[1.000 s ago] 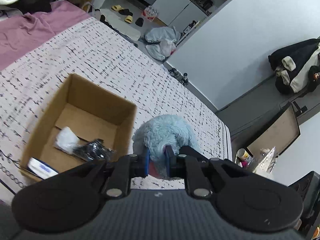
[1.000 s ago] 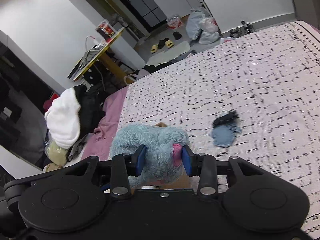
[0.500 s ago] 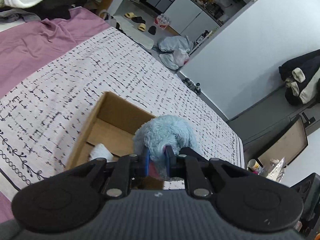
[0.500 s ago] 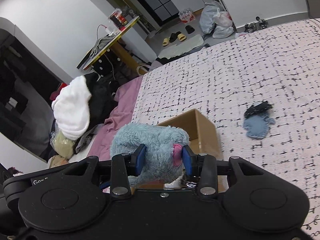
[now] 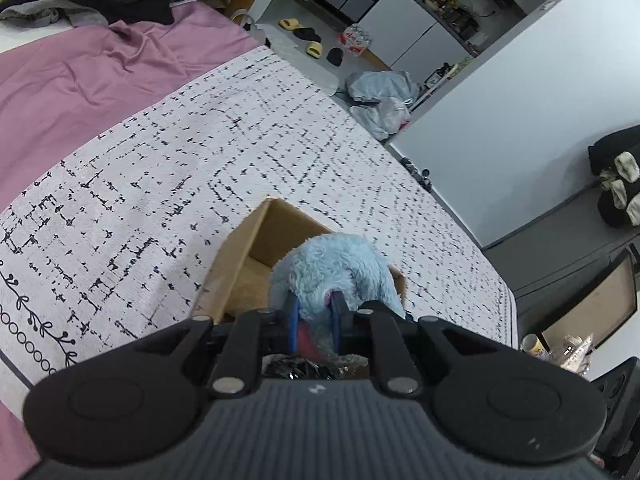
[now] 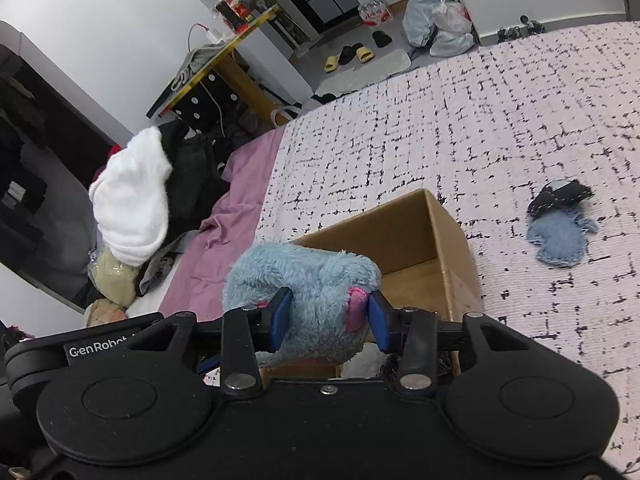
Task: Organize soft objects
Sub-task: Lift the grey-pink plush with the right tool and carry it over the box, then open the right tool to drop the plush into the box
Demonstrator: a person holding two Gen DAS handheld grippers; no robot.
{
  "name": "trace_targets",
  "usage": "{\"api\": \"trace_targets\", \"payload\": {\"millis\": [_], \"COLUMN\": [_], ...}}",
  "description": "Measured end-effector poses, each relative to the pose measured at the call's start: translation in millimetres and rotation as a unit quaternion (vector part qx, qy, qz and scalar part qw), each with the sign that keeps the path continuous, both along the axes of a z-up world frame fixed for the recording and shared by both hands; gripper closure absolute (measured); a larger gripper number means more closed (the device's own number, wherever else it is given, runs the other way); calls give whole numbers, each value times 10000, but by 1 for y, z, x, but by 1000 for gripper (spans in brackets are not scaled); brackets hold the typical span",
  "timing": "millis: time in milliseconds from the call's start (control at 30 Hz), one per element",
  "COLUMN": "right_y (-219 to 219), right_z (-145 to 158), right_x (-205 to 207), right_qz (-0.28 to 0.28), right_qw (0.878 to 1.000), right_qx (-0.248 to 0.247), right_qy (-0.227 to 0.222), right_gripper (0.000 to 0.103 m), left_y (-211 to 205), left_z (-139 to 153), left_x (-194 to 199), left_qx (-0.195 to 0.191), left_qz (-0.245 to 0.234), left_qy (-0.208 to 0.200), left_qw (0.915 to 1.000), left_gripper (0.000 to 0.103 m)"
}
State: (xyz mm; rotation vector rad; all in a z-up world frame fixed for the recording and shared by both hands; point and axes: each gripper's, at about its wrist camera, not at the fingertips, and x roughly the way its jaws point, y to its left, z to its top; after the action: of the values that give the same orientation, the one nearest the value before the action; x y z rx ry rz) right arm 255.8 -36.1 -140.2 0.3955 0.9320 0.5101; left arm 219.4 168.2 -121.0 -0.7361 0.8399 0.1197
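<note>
Blue plush toy (image 6: 308, 280) hangs over the cardboard box (image 6: 404, 236), left gripper (image 5: 314, 320) pinching tight, right gripper (image 6: 328, 320) clasping it, jaws just easing wider.

A lived-in home bedroom: a bed (image 6: 500, 120) under a black-flecked white cover fills the room; a mauve sheet (image 5: 80, 80) lies along its side; clothes (image 6: 132, 200) pile beside it; slippers (image 6: 348, 54) and stuffed plastic bags (image 6: 436, 24) sit on the floor beyond its foot.
</note>
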Motion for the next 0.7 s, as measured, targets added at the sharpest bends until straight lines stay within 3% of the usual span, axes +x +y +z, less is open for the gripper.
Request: {"api": "trace_targets", "payload": {"millis": [467, 600, 700], "right_y": [15, 16, 13], "right_z": [-25, -22, -19], "right_x": [29, 31, 30], "right_qz": [1, 23, -11], "right_qw": [9994, 9993, 9993], "right_qx": [-254, -268, -248], "right_qy": [226, 268, 265], "right_gripper": [59, 42, 37], "left_y": [11, 14, 15], "left_z": [-29, -27, -21], "left_x": [32, 33, 30], "left_qx": [-21, 65, 41], "left_qz": [182, 359, 385], "left_qy": [409, 537, 537], "left_qw": [9990, 9979, 9978], "left_gripper": [85, 81, 71]}}
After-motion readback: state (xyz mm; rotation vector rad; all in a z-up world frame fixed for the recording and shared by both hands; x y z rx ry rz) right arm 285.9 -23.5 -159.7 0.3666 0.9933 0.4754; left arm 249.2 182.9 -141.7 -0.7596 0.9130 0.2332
